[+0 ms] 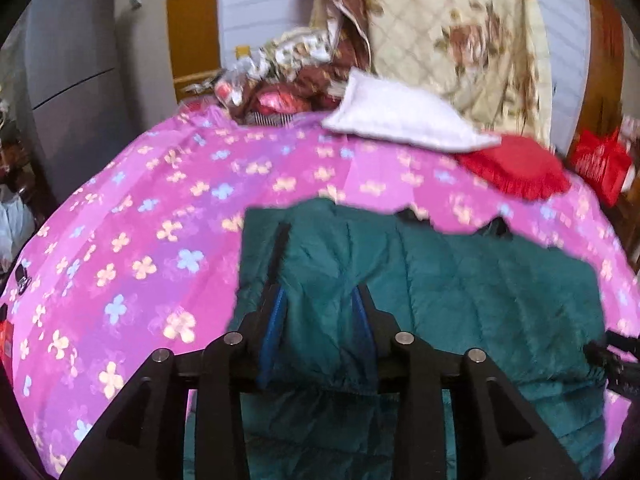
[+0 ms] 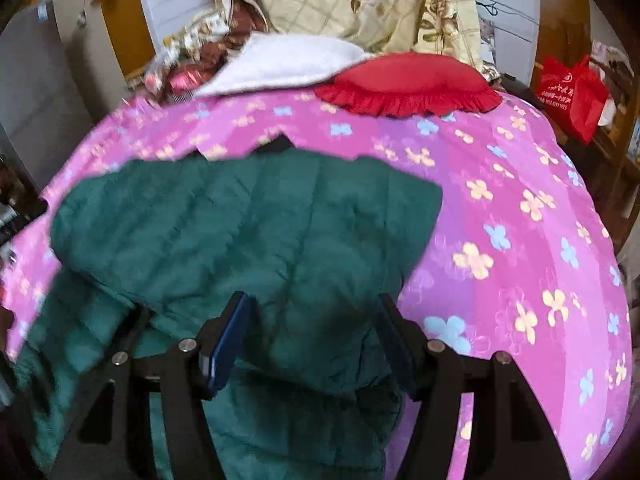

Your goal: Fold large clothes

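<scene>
A dark green quilted jacket (image 1: 460, 288) lies on a pink flowered bedspread (image 1: 152, 216). In the left wrist view my left gripper (image 1: 320, 300) has its blue-padded fingers (image 1: 276, 320) apart, with a fold of the jacket's hem bunched between them. In the right wrist view the same jacket (image 2: 248, 224) is folded over itself on the bedspread (image 2: 520, 240). My right gripper (image 2: 316, 312) has its fingers wide apart, with green fabric lying between them. The frames do not show whether either gripper pinches the cloth.
A white pillow (image 1: 404, 120) and a red frilled cushion (image 1: 516, 168) lie at the far side of the bed, with a heap of floral quilts (image 1: 440, 32) behind. A red bag (image 2: 572, 96) stands at the right. A grey fridge (image 1: 72, 60) stands at the left.
</scene>
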Demonstrator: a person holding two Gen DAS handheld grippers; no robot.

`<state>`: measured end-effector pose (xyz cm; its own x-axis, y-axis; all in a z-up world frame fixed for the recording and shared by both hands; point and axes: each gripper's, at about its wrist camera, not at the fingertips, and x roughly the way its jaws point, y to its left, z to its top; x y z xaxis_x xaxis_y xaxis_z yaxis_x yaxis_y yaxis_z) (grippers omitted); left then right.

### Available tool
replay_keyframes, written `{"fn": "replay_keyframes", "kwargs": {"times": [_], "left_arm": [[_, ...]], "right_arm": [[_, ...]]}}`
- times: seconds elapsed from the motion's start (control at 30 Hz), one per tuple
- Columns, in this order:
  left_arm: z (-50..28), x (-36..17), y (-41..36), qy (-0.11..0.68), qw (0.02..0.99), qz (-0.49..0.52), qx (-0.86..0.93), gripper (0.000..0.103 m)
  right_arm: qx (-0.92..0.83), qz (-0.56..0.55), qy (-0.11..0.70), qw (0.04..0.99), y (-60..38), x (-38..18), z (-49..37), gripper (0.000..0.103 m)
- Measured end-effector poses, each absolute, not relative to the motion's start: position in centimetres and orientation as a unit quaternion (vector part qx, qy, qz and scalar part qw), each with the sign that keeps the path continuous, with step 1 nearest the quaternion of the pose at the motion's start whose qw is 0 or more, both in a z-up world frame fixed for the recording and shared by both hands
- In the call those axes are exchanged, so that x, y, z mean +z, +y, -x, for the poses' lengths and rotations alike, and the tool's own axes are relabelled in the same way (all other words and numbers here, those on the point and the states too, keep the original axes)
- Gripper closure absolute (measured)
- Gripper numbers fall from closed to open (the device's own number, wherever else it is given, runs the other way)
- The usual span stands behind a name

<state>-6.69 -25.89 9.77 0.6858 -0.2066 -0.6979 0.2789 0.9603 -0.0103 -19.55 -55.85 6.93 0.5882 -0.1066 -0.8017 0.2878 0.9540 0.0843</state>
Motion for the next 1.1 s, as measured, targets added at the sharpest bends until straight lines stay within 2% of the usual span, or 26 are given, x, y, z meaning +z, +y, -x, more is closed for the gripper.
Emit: {"fn": "replay_keyframes", "kwargs": {"times": [0.23, 0.37, 0.57, 0.73, 0.9, 1.1], "left_arm": [[4.8, 5.9, -27.8, 0.41, 0.901, -0.089, -0.111, 0.087], [4.6, 6.0, -27.5, 0.41, 0.901, -0.081, -0.116, 0.087], [4.4, 5.7, -27.5, 0.413, 0.9, -0.079, -0.116, 0.087], [4.1, 5.3, -27.6, 0.417, 0.898, -0.077, -0.117, 0.087], [3.9, 5.0, -27.6, 0.417, 0.898, -0.071, -0.122, 0.086], [3.8, 4.8, -27.6, 0.422, 0.896, -0.071, -0.122, 0.086]], "right_arm": [[-0.135, -0.1, 0.457, 0.873, -57.0, 3.8, 16.3, 0.035], [-0.136, -0.099, 0.455, 0.874, -56.8, 5.7, 17.4, 0.035], [-0.111, -0.132, 0.391, 0.904, -55.9, 9.7, 17.7, 0.035], [-0.101, -0.123, 0.407, 0.899, -54.3, 8.1, 13.6, 0.035], [-0.116, -0.081, 0.44, 0.887, -52.9, 4.0, 11.0, 0.034], [-0.114, -0.085, 0.444, 0.885, -53.3, 5.9, 12.2, 0.034]]}}
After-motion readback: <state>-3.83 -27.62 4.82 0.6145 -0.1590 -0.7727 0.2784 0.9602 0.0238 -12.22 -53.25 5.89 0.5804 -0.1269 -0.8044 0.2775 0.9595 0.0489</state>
